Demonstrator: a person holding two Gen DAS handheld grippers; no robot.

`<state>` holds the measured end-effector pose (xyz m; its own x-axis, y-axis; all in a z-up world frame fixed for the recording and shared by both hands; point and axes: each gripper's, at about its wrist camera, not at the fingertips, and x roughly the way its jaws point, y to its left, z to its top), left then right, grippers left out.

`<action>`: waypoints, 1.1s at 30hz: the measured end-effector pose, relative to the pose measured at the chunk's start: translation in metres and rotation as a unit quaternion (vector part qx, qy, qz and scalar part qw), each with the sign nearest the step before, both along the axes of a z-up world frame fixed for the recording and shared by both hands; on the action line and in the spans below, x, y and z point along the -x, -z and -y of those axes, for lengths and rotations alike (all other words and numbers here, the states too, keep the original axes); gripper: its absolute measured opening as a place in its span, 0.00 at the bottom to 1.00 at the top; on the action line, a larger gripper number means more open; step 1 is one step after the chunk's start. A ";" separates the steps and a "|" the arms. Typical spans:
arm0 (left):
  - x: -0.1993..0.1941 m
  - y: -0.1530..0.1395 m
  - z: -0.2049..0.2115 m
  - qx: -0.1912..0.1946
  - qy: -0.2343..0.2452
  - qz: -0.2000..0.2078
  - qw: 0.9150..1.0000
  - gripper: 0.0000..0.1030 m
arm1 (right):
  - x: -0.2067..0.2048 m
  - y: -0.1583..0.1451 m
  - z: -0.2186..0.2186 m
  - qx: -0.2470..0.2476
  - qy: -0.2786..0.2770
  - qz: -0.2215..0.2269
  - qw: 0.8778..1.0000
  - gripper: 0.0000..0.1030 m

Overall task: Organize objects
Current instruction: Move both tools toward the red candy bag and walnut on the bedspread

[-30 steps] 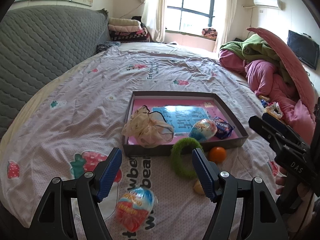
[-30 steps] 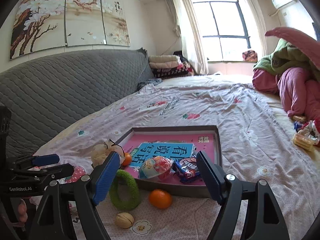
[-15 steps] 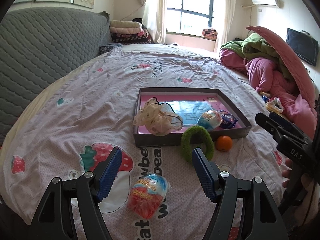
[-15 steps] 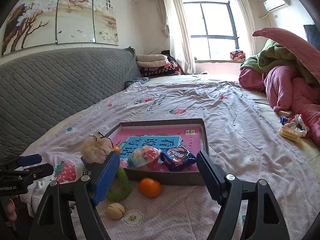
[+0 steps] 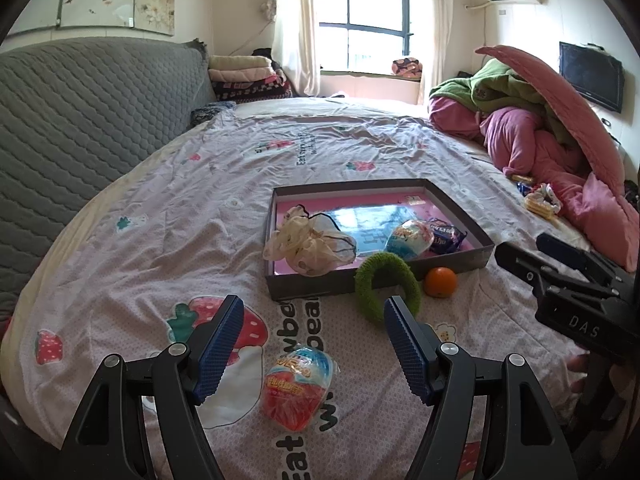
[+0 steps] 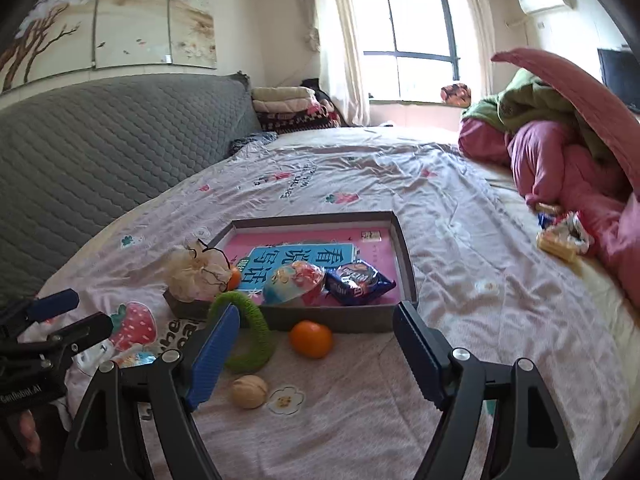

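Hovering wide open over the bed [image 5: 160,216]: left tool [image 5: 310,344] above wrapped egg [image 5: 298,386], right tool [image 6: 316,354] near orange [image 6: 311,338].

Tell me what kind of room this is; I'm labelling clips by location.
Most likely a home bedroom: a wide bed under a strawberry-print sheet, a grey quilted headboard along one side, and rumpled pink and green quilts heaped near the curtained window.

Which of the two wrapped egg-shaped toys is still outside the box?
The red-bottomed wrapped egg toy, lying on the bedsheet right in front of the left tool. The other wrapped egg toy already lies inside the box, beside the blue snack packet.
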<state>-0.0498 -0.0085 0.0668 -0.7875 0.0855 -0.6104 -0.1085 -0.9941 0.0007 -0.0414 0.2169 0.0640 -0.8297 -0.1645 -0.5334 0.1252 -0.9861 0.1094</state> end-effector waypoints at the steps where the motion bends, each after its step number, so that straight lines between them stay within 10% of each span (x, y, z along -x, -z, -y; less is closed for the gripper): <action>1: -0.001 -0.001 0.000 -0.003 0.002 0.001 1.000 0.72 | -0.001 0.000 0.001 -0.002 -0.002 0.000 1.000 0.76; 33: -0.013 0.044 0.013 0.022 -0.027 0.033 0.999 0.72 | -0.007 0.043 0.027 -0.031 -0.069 0.030 0.997 0.76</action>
<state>-0.0367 -0.0211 0.0229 -0.7478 0.0161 -0.6638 -0.0554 -0.9977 0.0382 -0.0349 0.1900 0.0213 -0.7672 -0.2402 -0.5947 0.2549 -0.9650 0.0608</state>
